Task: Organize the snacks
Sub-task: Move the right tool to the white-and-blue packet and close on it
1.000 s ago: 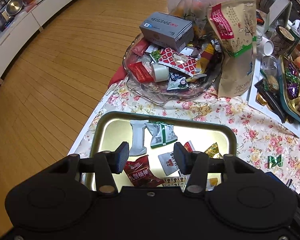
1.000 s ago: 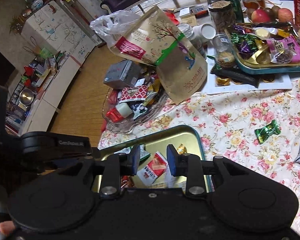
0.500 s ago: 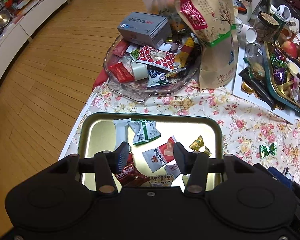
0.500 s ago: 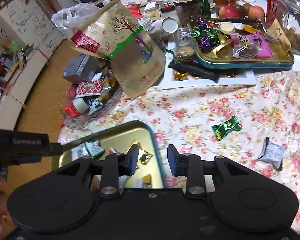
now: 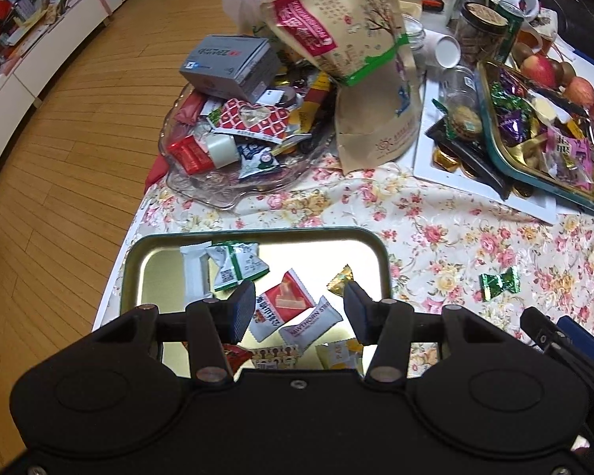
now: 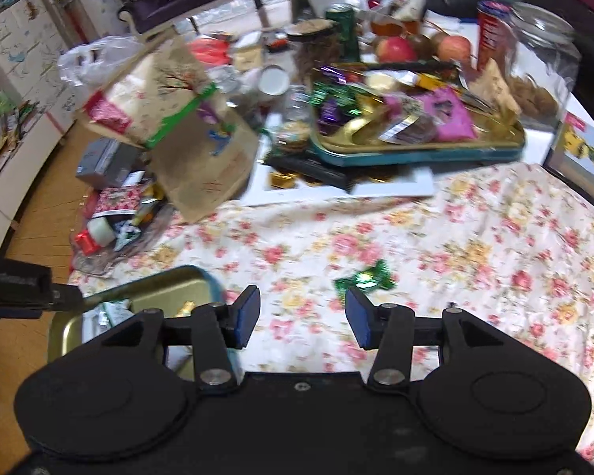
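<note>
The step in hand looks like a fetch: the right gripper (image 6: 301,318) has nothing in it and faces a loose green candy (image 6: 364,279) that lies on the flowered tablecloth (image 6: 475,245) just ahead of the jaws and a little toward the right-hand pad. Its jaws have just been opening and now stand moderately wide, with only bare cloth showing between them. The gold tray (image 6: 170,283), which already takes the sorted pieces, sits off the left-hand jaw, partly hidden behind it. In the left wrist view, the left gripper (image 5: 300,308) hangs over that tray (image 5: 154,273) with its jaws wide and empty; through the gap between its pads lie a red-and-white packet (image 5: 285,303) and a grey packet (image 5: 311,324), while a gold-wrapped sweet (image 5: 340,279) sits just ahead of the right-hand pad. From there the same green candy (image 5: 499,283) lies on the cloth well off to the right of the jaws, outside the tray's rim. As I judge it, the next move calls for the right gripper to come forward and down until the candy sits between the pads, with a slight shift to the right to centre it, and then close. The wrapper looks thin and crinkly with twisted ends, so a grip across the fat middle should hold better than a pinch on an end. The right view is blurred, so the candy's exact lie is hard to read.
</note>
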Tool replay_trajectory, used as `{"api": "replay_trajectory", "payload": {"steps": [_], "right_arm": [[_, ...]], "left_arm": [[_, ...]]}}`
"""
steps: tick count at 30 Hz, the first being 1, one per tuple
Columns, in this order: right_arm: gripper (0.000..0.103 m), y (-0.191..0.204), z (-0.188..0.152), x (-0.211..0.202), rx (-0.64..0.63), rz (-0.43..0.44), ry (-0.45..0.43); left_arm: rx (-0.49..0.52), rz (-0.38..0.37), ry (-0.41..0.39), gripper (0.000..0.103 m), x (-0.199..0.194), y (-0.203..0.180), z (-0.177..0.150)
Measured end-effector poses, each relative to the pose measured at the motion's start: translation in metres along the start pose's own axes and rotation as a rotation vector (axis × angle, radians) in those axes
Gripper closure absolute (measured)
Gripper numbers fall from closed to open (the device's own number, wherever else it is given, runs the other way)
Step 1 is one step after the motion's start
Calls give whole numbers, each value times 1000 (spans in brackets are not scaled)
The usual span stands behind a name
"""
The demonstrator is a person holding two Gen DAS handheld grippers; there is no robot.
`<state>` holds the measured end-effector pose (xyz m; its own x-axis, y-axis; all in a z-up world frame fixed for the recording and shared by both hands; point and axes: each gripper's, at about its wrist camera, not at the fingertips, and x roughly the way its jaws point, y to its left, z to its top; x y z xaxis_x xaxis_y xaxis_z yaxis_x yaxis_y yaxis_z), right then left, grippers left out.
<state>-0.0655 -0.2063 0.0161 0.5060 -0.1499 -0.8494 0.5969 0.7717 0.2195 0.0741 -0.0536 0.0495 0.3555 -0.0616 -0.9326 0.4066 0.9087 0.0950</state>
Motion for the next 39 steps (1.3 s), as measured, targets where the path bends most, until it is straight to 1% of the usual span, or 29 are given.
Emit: {"api": "replay_trajectory", "payload": {"steps": [3,8,12,15,19,23,27,34,39], "right_arm": [[53,-23,1,4,45,-21,16],[54,-65,0,13,133,-63,68],[59,-98,-2,18,209,-69,109],[59,-118,-5,20,256,-95,106],[60,-137,-9,20,282,-146,90],[60,-152,-11,23,314,-166,108],[60,-159,-13,28,342,-155,134],[60,-146,-11,40,382,-90,187],[60,-137,-10,50,398,-103,199]], "left_arm": [[23,-3,-2,46,-1,-13,0],[73,-12,-4,46,-3,-39,0],[119,-16,-3,46,-3,-61,-3],[151,-22,1,46,-2,-77,-5],[190,-23,7,46,0,-97,-8],[216,-25,15,46,2,-112,-9],[237,-34,24,46,3,-123,-11],[254,-49,41,46,4,-131,-14],[237,-66,45,46,2,-126,-11]]}}
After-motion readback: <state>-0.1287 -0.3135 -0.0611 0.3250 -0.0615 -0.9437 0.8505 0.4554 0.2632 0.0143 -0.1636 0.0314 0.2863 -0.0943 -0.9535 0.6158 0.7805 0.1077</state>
